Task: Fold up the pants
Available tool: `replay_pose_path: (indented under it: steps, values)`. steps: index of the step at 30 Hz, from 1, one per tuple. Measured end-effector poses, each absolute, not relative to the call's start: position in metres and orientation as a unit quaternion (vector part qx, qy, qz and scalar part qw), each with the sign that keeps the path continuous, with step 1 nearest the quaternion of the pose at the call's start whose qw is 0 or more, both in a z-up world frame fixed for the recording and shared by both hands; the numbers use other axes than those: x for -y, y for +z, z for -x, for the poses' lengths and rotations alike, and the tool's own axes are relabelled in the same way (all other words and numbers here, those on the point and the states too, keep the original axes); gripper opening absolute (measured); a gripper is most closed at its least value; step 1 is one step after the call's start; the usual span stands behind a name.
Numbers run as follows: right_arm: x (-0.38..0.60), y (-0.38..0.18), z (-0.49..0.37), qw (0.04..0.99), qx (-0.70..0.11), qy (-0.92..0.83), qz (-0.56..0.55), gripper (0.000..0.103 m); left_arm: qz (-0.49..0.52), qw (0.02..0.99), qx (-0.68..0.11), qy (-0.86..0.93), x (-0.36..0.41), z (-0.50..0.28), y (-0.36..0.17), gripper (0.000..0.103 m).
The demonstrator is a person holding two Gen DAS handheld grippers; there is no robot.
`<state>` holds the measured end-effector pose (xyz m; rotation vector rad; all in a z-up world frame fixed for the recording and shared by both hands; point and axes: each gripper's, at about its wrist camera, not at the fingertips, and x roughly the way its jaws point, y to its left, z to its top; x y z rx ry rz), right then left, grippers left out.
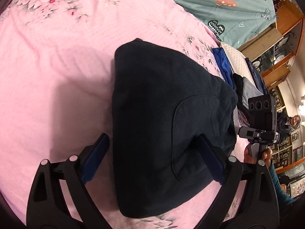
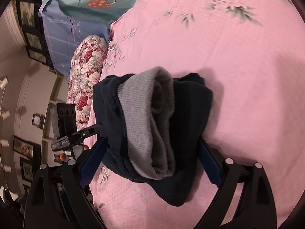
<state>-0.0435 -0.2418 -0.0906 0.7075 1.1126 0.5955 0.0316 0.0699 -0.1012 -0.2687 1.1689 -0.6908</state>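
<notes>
- Dark navy pants (image 1: pixel 162 126), one pair, folded into a compact bundle, lying on pink floral bedspread (image 1: pixel 57 72) near its right-hand border.
- Left gripper (image 1: pixel 154 159): fingers spread wide, one pad on each side of the bundle; contact with the cloth cannot be told.
- Right gripper (image 2: pixel 153 161): fingers likewise spread, straddling the bundle's waistband end; grip on fabric not confirmed.
- Wide bare stretch of bedspread left of and beyond the bundle in left wrist view; shadow across the near part.
- Right of the bundle, little room: bedspread border close by, then a stack of folded clothes (image 1: pixel 228 70) along a white quilted mattress edge (image 1: pixel 236 57).
- Teal printed sheet (image 1: pixel 219 3) beyond the far border of the pink spread.
- Count: one pair of pants, two grippers, one clothes stack, one floral bolster.
- Right wrist view only: grey ribbed waistband lining (image 2: pixel 146 129), turned outward and rolled over the navy cloth; floral bolster (image 2: pixel 85 72) along the bed's left border; blue checked cloth (image 2: pixel 61 34) beyond it.
- Left wrist view only: curved pocket seam (image 1: pixel 177 129) on the upper face of the bundle; wooden display cabinets (image 1: pixel 282 43); a seated person (image 1: pixel 291 124) in the room behind.
- Each view showing the opposite gripper's camera housing at the frame edge.
</notes>
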Motion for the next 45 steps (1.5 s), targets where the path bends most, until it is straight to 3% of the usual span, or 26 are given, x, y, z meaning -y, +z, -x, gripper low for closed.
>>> replay_pose_path:
  steps: [7, 9, 11, 13, 21, 31, 33, 35, 41, 45]
  values:
    - [0.233, -0.090, 0.045, 0.753, -0.508, 0.293, -0.300, 0.095, 0.094, 0.778, -0.520, -0.339, -0.055, -0.031, -0.101, 0.097]
    - [0.235, -0.092, 0.046, 0.754, -0.508, 0.290, -0.300, 0.084, 0.102, 0.774, -0.520, -0.346, -0.057, -0.033, -0.102, 0.097]
    - [0.243, -0.097, 0.046, 0.750, -0.509, 0.281, -0.315, 0.063, 0.111, 0.768, -0.521, -0.355, -0.060, -0.035, -0.103, 0.097]
    - [0.252, -0.101, 0.047, 0.746, -0.507, 0.278, -0.330, 0.054, 0.121, 0.763, -0.521, -0.363, -0.064, -0.037, -0.104, 0.096]
    - [0.254, -0.101, 0.055, 0.761, -0.491, 0.275, -0.323, 0.047, 0.170, 0.736, -0.528, -0.388, -0.079, -0.039, -0.108, 0.096]
    - [0.261, -0.106, 0.053, 0.758, -0.482, 0.289, -0.330, 0.037, 0.121, 0.761, -0.517, -0.374, -0.064, -0.032, -0.103, 0.096]
    - [0.260, -0.105, 0.051, 0.760, -0.483, 0.289, -0.326, 0.037, 0.122, 0.761, -0.521, -0.367, -0.066, -0.033, -0.104, 0.074]
    - [0.259, -0.105, 0.051, 0.761, -0.483, 0.288, -0.324, 0.037, 0.131, 0.755, -0.529, -0.364, -0.068, -0.035, -0.107, 0.045]
    - [0.253, -0.102, 0.053, 0.772, -0.484, 0.268, -0.313, 0.040, 0.040, 0.811, -0.482, -0.329, -0.050, -0.011, -0.081, 0.026]
    - [0.249, -0.095, 0.058, 0.784, -0.477, 0.249, -0.309, 0.040, 0.006, 0.829, -0.462, -0.314, -0.043, -0.003, -0.070, 0.023]
